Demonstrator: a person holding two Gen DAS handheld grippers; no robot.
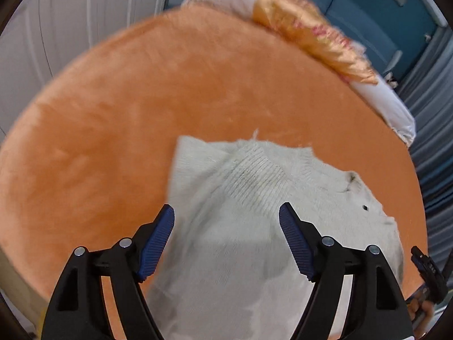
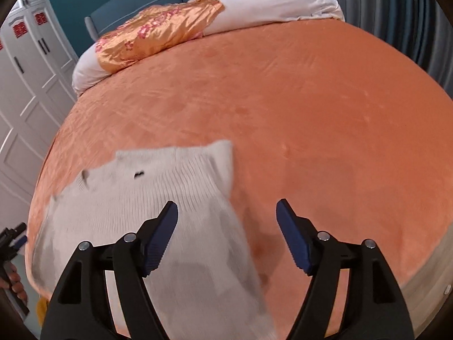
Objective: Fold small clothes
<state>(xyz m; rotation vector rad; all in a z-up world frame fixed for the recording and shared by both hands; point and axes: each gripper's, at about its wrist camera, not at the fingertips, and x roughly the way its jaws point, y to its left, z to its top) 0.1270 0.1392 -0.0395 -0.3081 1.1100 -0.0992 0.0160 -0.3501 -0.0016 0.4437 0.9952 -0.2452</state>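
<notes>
A small pale grey knitted sweater (image 1: pixel 254 212) lies flat on the orange bed cover (image 1: pixel 141 99), its ribbed part toward the far side. My left gripper (image 1: pixel 226 212) is open above the garment's left part, holding nothing. In the right wrist view the sweater (image 2: pixel 136 198) lies at the lower left on the orange cover (image 2: pixel 311 113). My right gripper (image 2: pixel 226 209) is open above the sweater's right edge, its left finger over the cloth and its right finger over bare cover. The near part of the sweater is hidden by the gripper bodies.
A white pillow with a gold floral cover (image 2: pixel 153 34) lies at the bed's far end, also in the left wrist view (image 1: pixel 311 28). White wardrobe doors (image 2: pixel 25 85) stand left, grey curtains (image 1: pixel 430 113) right. The other hand-held gripper (image 2: pixel 11 240) shows at the bed's left edge.
</notes>
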